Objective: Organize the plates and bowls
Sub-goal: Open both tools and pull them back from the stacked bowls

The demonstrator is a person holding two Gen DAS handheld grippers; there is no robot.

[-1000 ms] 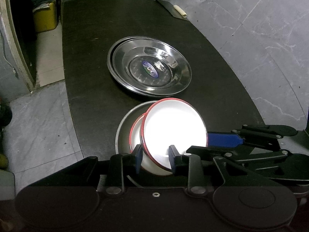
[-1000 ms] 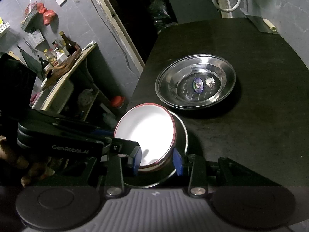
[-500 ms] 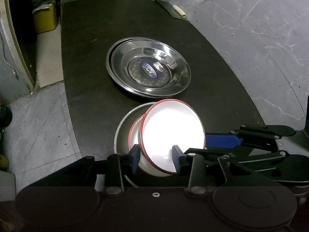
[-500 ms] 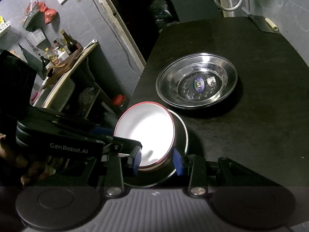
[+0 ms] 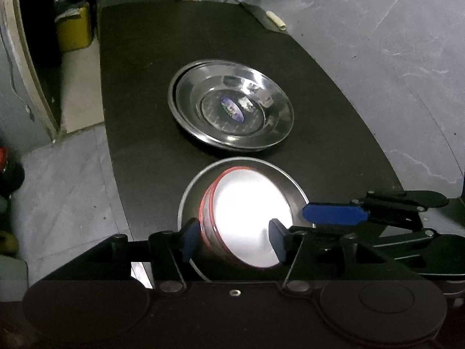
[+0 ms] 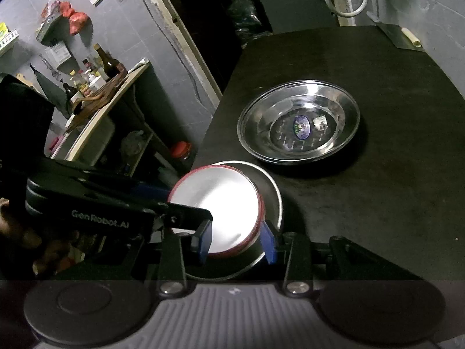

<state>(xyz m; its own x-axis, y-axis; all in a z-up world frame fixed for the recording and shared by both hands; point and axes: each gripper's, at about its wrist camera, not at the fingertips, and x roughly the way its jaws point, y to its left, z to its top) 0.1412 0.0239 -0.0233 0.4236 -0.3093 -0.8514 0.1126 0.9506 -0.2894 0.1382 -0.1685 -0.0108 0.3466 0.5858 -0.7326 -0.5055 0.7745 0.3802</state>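
Two red-rimmed white bowls [image 5: 250, 206], nested one in the other, sit inside a steel bowl [image 5: 287, 180] near the front edge of a dark table [image 5: 145, 93]. The left gripper [image 5: 232, 240] straddles the near rim of the white bowls; its jaws have just been opening and now stand apart, one blue pad outside the rim and one over the white interior, neither pressing on it. The right gripper [image 6: 237, 242] reaches the same stack from the other side, its jaws partway spread; its left pad lies over the white interior, its right pad outside the red rim over the steel bowl, and whether they pinch the rim cannot be told. Beyond the steel bowl, towards the middle of the table, lie stacked steel plates [image 5: 232, 110], the top one bearing a round label, close to the bowl but not touching it. Farther back from the bowl, at the table's far right corner, rests a cleaver [image 6: 402, 37] with a pale handle. A person's hand [image 6: 20, 232] grips the left gripper's body in the right wrist view.
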